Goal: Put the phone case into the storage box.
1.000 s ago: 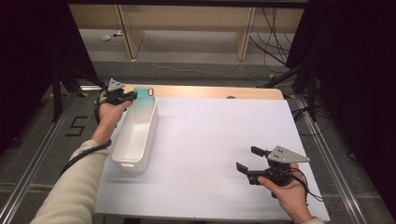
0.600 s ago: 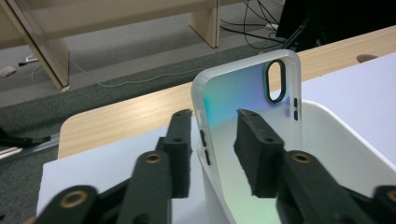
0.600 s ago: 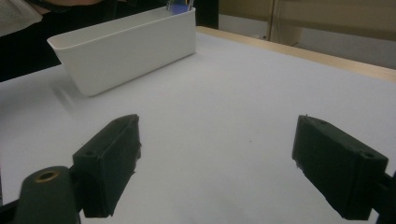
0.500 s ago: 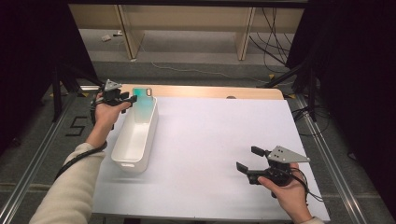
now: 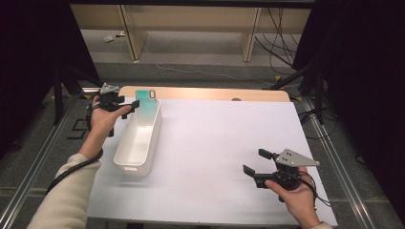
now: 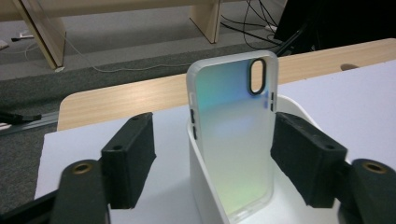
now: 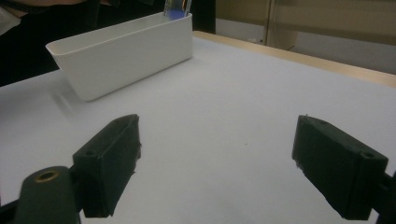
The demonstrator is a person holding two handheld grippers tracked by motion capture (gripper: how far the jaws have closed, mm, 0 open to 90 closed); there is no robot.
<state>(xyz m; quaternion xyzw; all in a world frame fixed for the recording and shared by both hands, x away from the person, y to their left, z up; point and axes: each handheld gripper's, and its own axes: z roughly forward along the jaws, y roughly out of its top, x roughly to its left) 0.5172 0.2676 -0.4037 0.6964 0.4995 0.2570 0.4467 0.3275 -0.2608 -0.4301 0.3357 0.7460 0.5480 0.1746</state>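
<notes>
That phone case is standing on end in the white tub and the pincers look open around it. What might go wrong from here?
1. The phone case stands nearly upright against the end wall of the white tub. Nothing grips it, so it may slide down or topple.
2. The left gripper has just been opening, and its jaws sit on either side of the case without pressing it. Pulling back crookedly might clip the case or nudge the tub.
</notes>
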